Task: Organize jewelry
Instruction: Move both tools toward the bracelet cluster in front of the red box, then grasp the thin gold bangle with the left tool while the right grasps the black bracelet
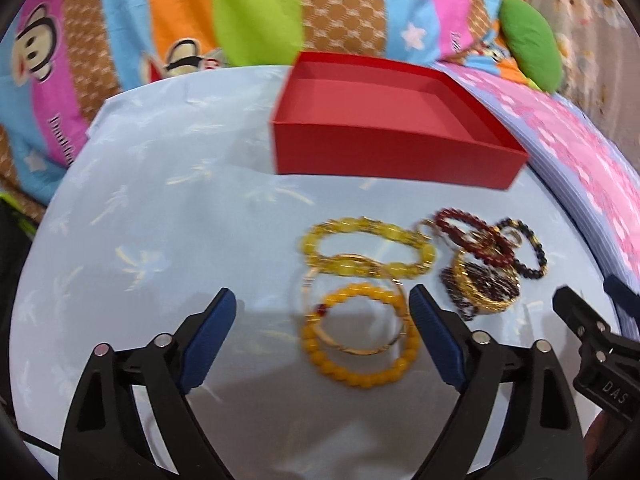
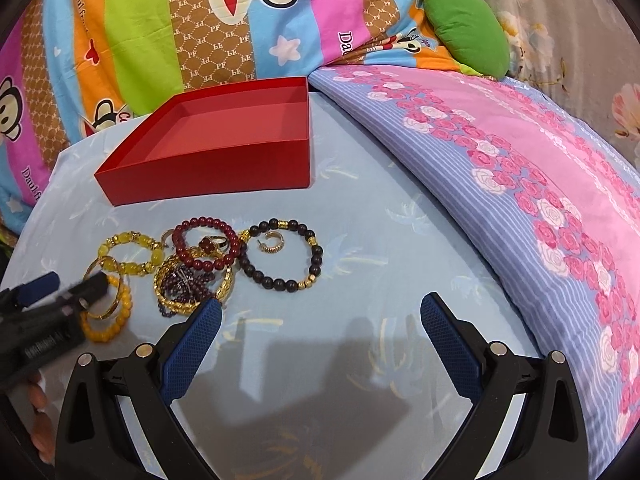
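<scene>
An empty red box (image 1: pixel 384 116) (image 2: pixel 224 140) sits on the light blue cloth beyond a heap of jewelry. In the heap lie an orange bead bracelet (image 1: pixel 360 336) (image 2: pixel 110 320) with a thin gold bangle (image 1: pixel 352 312) over it, a yellow bead bracelet (image 1: pixel 368 248) (image 2: pixel 130 254), a dark red bead bracelet (image 1: pixel 474 240) (image 2: pixel 208 244), a black bead bracelet (image 2: pixel 280 256) (image 1: pixel 524 248) and a gold bangle with purple beads (image 2: pixel 188 288). My left gripper (image 1: pixel 322 304) is open above the orange bracelet. My right gripper (image 2: pixel 320 308) is open over bare cloth, right of the heap.
A pink and blue floral pillow (image 2: pixel 520 184) rises to the right. A striped cartoon blanket (image 2: pixel 160 20) and a green cushion (image 2: pixel 464 36) lie behind the box. A gold ear cuff (image 2: pixel 274 244) rests inside the black bracelet. Part of a hand (image 2: pixel 40 424) shows at the lower left.
</scene>
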`<state>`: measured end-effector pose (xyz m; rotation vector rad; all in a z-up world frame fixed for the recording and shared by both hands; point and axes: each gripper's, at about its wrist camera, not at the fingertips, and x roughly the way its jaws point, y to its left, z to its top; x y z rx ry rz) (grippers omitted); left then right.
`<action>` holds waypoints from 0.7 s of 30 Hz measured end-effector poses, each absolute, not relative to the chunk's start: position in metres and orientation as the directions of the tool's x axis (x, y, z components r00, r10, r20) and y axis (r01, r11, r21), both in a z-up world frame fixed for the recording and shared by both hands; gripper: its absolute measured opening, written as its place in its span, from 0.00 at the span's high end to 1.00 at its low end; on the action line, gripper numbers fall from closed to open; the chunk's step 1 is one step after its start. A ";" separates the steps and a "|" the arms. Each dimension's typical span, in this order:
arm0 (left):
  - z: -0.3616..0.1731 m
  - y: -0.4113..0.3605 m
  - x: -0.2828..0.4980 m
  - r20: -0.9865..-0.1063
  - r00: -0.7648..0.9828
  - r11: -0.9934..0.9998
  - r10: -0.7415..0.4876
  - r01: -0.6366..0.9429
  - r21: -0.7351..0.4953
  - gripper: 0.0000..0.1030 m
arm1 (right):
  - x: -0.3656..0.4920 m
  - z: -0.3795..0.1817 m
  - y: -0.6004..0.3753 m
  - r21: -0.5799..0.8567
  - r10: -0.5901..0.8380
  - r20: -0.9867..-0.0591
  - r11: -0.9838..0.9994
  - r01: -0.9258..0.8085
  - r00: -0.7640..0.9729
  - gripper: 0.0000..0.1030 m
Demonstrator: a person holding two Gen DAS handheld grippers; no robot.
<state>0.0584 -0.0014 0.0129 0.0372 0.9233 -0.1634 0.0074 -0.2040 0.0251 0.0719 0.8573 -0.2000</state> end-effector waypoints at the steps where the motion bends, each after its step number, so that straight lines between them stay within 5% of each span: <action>1: 0.010 -0.006 0.060 -0.801 0.586 0.985 -0.127 0.167 -0.034 0.17 | 0.008 0.025 -0.204 -0.017 -0.145 -0.757 0.979 0.203 0.637 0.06; 4: 0.003 -0.015 0.066 -0.812 0.572 0.983 -0.119 0.180 -0.018 0.18 | 0.010 0.025 -0.204 -0.020 -0.148 -0.757 0.979 0.204 0.636 0.06; 9: 0.003 -0.014 0.069 -0.811 0.567 0.980 -0.146 0.193 -0.042 0.44 | 0.014 0.024 -0.206 -0.013 -0.140 -0.762 0.980 0.200 0.633 0.06; 17: 0.012 -0.004 0.065 -0.793 0.586 0.979 -0.165 0.193 -0.061 0.45 | 0.027 0.025 -0.209 -0.002 -0.128 -0.762 0.981 0.196 0.635 0.07; 21: 0.013 -0.001 0.067 -0.794 0.587 0.981 -0.159 0.185 -0.060 0.45 | 0.039 0.026 -0.215 -0.006 -0.139 -0.762 0.978 0.208 0.633 0.20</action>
